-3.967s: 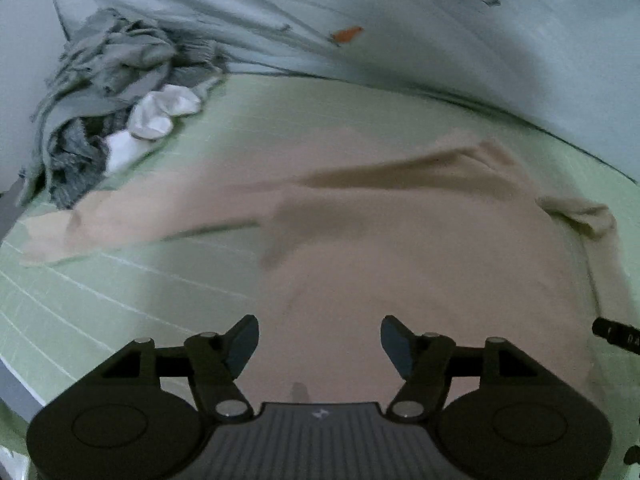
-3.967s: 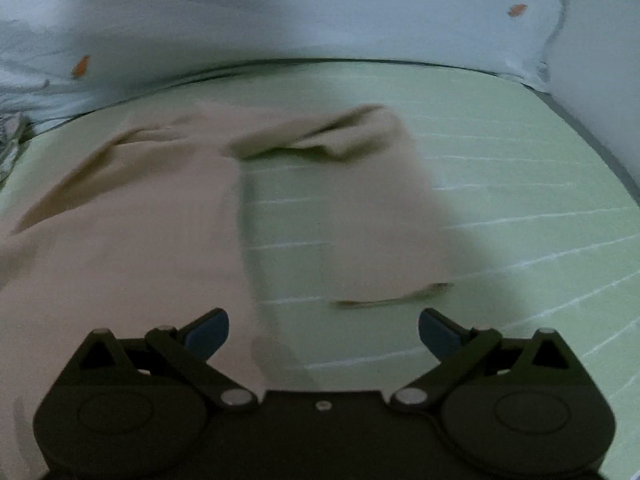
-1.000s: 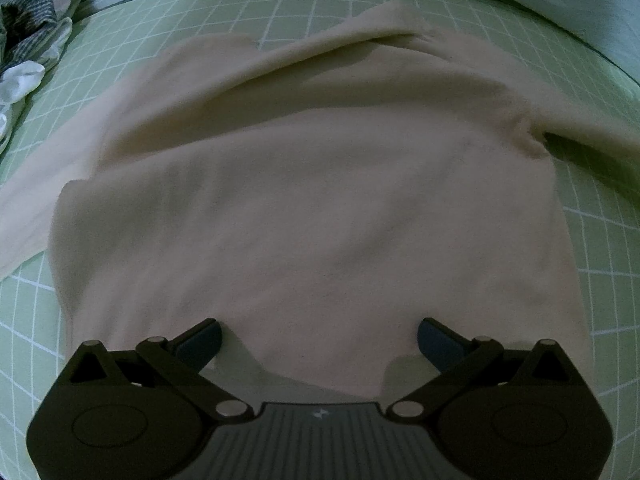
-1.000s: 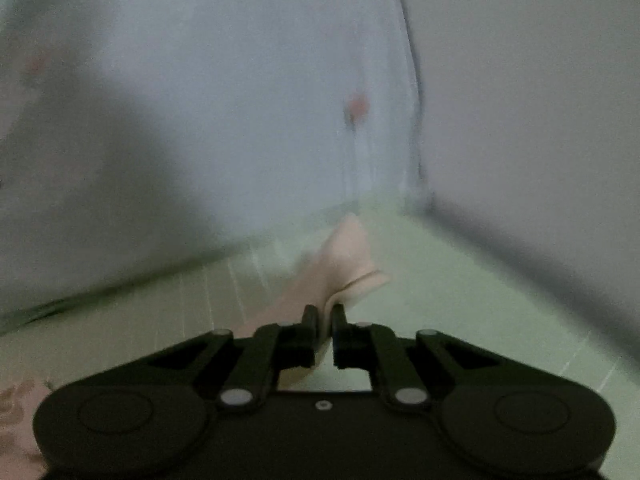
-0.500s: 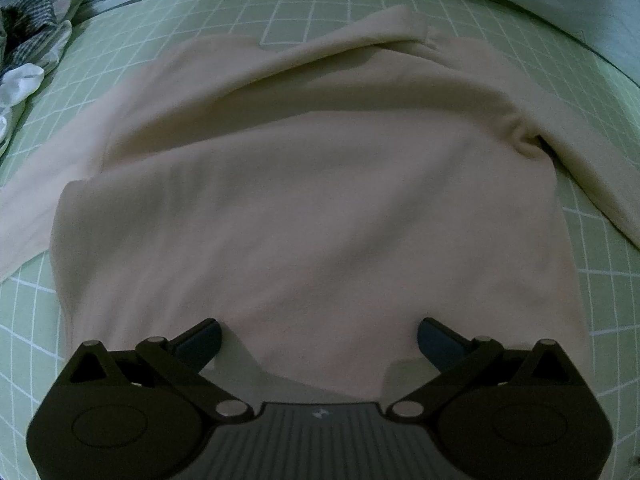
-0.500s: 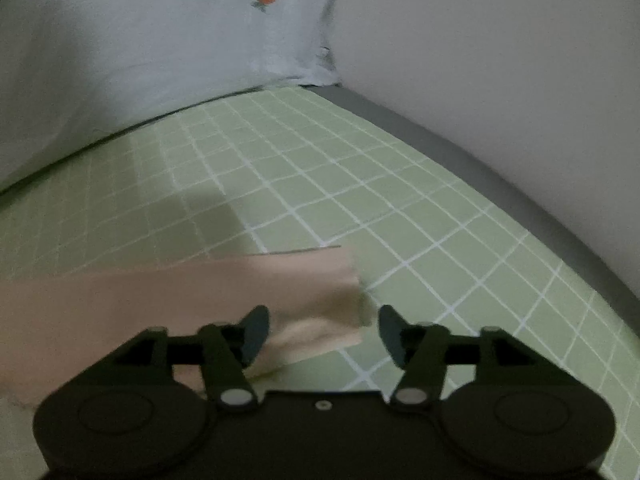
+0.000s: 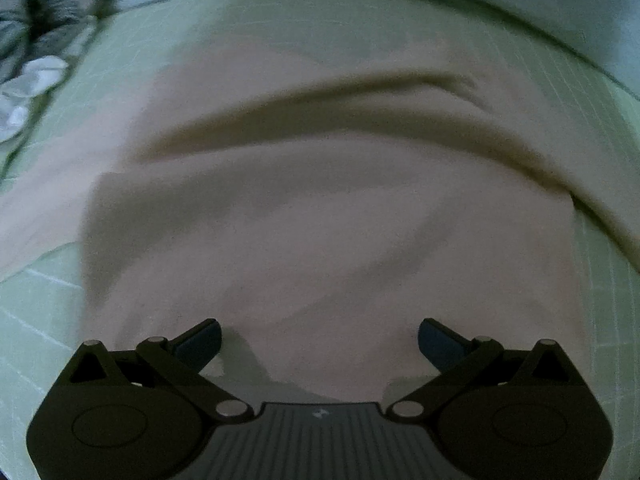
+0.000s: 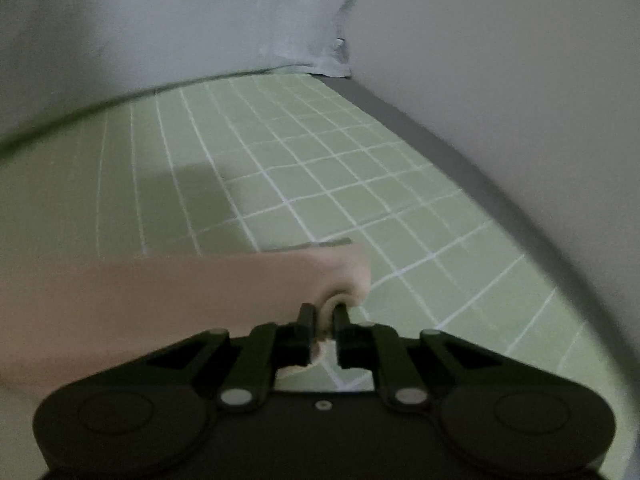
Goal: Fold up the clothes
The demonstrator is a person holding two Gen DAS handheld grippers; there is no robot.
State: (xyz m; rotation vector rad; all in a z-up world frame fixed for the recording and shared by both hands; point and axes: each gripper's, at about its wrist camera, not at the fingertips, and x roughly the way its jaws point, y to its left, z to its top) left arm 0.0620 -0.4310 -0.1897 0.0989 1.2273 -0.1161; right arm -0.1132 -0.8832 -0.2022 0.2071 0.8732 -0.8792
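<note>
A beige long-sleeved top (image 7: 320,208) lies spread flat on the green checked bed sheet (image 7: 36,304), with a long crease across its upper part. My left gripper (image 7: 320,338) is open just above the top's near hem, with nothing between its fingers. In the right wrist view, one sleeve (image 8: 168,288) of the top stretches in from the left. My right gripper (image 8: 323,320) is shut on the sleeve's cuff end, low over the sheet (image 8: 320,168).
A pile of grey and white clothes (image 7: 32,72) sits at the far left of the bed. A pale blue quilt with carrot prints (image 8: 200,20) runs along the back. A wall (image 8: 500,60) and the grey bed edge (image 8: 440,148) border the right side.
My right gripper has shut on the sleeve cuff, which it was open over half a second ago. The left wrist view has tilted lower, now blurred; its gripper stays open.
</note>
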